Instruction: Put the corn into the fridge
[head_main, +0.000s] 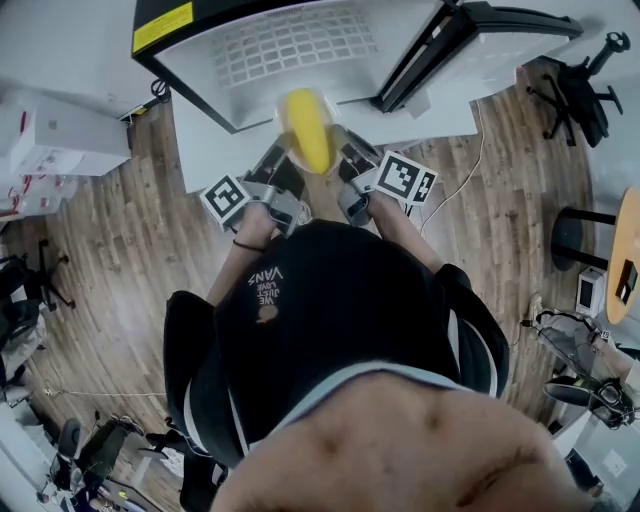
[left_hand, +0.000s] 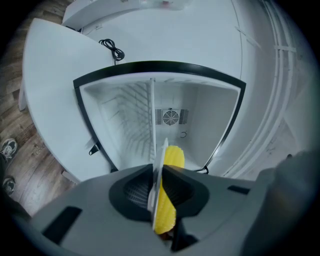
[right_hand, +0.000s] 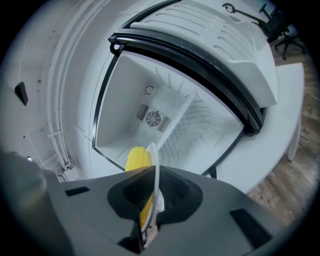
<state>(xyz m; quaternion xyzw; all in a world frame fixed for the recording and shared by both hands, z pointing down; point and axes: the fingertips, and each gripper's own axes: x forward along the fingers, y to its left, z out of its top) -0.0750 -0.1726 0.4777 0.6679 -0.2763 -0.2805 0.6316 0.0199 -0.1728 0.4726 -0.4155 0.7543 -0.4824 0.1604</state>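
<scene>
A yellow corn cob (head_main: 306, 138) lies on a thin white plate (left_hand: 160, 167), carried between both grippers in front of the open white fridge (head_main: 290, 50). My left gripper (head_main: 282, 168) is shut on the plate's rim, with the corn (left_hand: 170, 180) just right of the edge-on plate. My right gripper (head_main: 348, 166) is shut on the opposite rim (right_hand: 154, 172), with the corn (right_hand: 137, 160) to its left. The fridge cavity (left_hand: 170, 120) is bare, with a wire shelf and a round fan vent (right_hand: 152, 118) on the back wall. In the head view the plate barely shows against the white fridge.
The fridge door (head_main: 480, 25) stands open to the right, its black gasket showing. A black cable (left_hand: 112, 48) lies on the white surface beside the fridge. A black office chair (head_main: 575, 95) and a round table (head_main: 625, 255) stand on the wooden floor at right. White boxes (head_main: 60, 135) sit at left.
</scene>
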